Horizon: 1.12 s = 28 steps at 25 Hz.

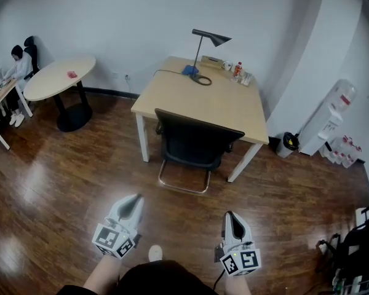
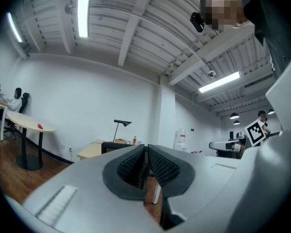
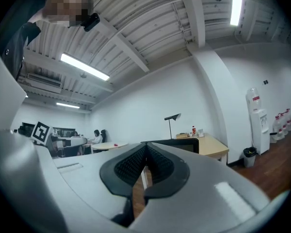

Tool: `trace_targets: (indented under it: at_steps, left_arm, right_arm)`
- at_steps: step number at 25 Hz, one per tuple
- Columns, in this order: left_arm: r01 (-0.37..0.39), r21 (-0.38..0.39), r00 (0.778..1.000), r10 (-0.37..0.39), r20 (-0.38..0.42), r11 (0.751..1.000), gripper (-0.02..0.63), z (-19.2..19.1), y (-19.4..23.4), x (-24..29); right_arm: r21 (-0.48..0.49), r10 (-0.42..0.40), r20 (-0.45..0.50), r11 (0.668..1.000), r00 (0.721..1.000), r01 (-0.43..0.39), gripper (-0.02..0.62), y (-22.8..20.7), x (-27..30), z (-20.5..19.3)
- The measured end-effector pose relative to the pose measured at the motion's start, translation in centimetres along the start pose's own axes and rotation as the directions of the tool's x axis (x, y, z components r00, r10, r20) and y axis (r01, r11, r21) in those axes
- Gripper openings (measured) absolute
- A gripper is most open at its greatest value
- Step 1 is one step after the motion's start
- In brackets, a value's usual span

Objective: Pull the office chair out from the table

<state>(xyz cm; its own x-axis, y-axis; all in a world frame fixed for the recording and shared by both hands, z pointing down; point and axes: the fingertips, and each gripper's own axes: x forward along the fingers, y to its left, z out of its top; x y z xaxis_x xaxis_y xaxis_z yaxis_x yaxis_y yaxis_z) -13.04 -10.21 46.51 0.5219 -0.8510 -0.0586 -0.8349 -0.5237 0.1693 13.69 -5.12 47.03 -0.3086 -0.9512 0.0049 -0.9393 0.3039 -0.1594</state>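
The chair [image 1: 195, 145] stands at frame centre in the head view, its seat tucked under the near edge of the bench [image 1: 203, 100], backrest facing the camera. A lamp [image 1: 210, 39] and a bottle [image 1: 237, 70] sit on the bench's far side. The left gripper [image 1: 133, 201] and the right gripper [image 1: 229, 219] are at the lower middle of the frame, both pointing towards the chair and well apart from it. Each gripper's jaws are closed together with nothing between them.
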Motion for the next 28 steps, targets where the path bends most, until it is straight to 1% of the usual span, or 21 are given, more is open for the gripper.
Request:
trace_targets:
  at_steps: [3,6,8,10,13,17,19,22,25,28]
  left_arm:
    - [0.029,0.008,0.999,-0.028,-0.015,1.0,0.021,-0.7,1.3,1.6]
    - [0.074,-0.005,0.997,-0.074,-0.023,0.997,0.021,-1.0,2.2,2.6]
    - [0.07,-0.003,0.997,-0.07,-0.027,0.998,0.021,-0.9,3.5,3.1]
    - [0.058,0.001,0.998,-0.058,-0.025,0.998,0.021,-0.7,4.9,3.4]
    - [0.049,0.004,0.998,-0.049,-0.026,0.999,0.021,-0.7,6.5,4.1]
    - [0.075,0.008,0.996,-0.074,-0.05,0.997,0.021,-1.8,6.6,5.2]
    - [0.084,0.004,0.994,-0.083,-0.064,0.996,0.021,-2.3,7.0,6.3]
    - [0.088,-0.017,0.994,-0.089,-0.057,0.996,0.021,-2.2,7.2,8.5]
    - [0.093,-0.009,0.995,-0.093,-0.047,0.996,0.021,-2.3,7.1,10.9]
    - [0.085,0.006,0.996,-0.084,-0.042,0.996,0.021,-2.3,7.4,13.6]
  right_arm:
    - [-0.021,-0.019,-0.005,1.0,1.0,0.018,0.014,-0.1,1.6,-0.2]
    - [-0.044,-0.068,-0.031,0.997,0.997,0.066,0.014,-0.7,3.2,-1.0]
    - [-0.038,-0.076,-0.037,0.996,0.996,0.075,0.014,-0.6,4.5,-1.2]
    - [-0.035,-0.066,-0.03,0.997,0.997,0.065,0.014,0.1,5.9,-1.2]
    - [-0.057,-0.037,-0.021,0.998,0.999,0.036,0.014,1.4,7.9,-0.8]
    - [-0.073,-0.017,-0.031,0.997,0.999,0.015,0.014,1.8,9.0,-0.9]
    - [-0.063,-0.031,-0.039,0.998,0.999,0.028,0.014,1.1,9.6,-1.1]
    - [-0.039,-0.052,-0.04,0.998,0.998,0.051,0.014,-0.8,10.6,-1.3]
    - [-0.037,-0.06,-0.04,0.998,0.997,0.058,0.014,-3.1,12.0,-1.3]
    - [-0.052,-0.049,-0.044,0.998,0.998,0.046,0.014,-5.2,14.0,-0.9]
